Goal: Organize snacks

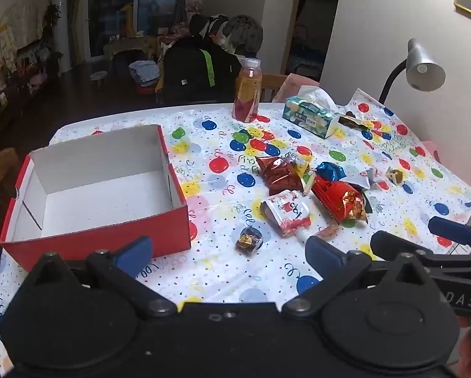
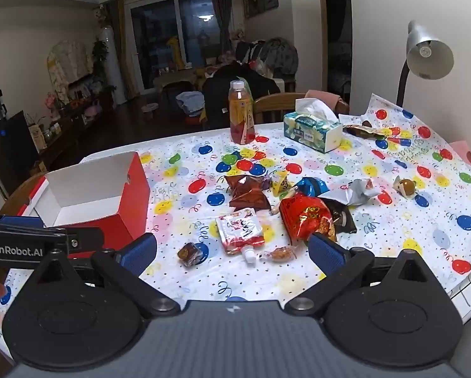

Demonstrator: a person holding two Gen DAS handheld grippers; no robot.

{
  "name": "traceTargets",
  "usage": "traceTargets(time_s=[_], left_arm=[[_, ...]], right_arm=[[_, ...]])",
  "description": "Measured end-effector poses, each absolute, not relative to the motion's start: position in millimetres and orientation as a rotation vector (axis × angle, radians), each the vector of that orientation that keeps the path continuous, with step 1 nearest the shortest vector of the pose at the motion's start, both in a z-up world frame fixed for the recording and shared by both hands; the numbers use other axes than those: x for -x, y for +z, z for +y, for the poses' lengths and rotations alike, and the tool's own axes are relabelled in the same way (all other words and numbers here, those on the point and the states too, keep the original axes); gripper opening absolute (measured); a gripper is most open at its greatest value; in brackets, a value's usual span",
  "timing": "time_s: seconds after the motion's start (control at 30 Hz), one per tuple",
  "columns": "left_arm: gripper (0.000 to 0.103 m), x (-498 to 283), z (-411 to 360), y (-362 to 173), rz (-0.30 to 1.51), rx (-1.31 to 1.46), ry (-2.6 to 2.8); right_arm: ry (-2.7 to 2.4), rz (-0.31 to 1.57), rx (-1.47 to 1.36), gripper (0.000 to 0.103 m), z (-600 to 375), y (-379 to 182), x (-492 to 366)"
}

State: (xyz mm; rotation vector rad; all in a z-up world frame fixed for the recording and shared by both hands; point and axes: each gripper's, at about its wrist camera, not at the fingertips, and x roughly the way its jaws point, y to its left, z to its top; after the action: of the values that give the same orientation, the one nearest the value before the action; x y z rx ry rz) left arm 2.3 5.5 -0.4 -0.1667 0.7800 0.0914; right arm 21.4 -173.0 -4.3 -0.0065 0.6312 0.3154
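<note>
Both tools wide open, empty. Snack pile [image 2: 267,217] sits dead ahead of right tool [image 2: 232,253]; red box [image 1: 109,239] lower-left, nearer left tool [image 1: 229,252].

Each gripper is matte black plastic with two round, domed housings at its base, joined by angled link arms pinned with silver screws. The left gripper [image 1: 229,253] carries blue textured pads on its fingers [image 1: 134,252]. The right gripper [image 2: 232,252] has matching blue pads and a ribbed grey centre panel at 6 o'clock. White lettering "GenRobot.AI" marks the left gripper's side at 9 o'clock in the right wrist view.
</note>
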Motion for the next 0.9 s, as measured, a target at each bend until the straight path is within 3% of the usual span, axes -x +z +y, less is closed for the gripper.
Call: traceTargets(time_s=[0.9], left_arm=[[0.103,8.4,-7.9,6.5,0.740,0.118,0.099]], right_arm=[[0.275,0.640,-0.040,0.103,-184.6,-1.6,-17.2]])
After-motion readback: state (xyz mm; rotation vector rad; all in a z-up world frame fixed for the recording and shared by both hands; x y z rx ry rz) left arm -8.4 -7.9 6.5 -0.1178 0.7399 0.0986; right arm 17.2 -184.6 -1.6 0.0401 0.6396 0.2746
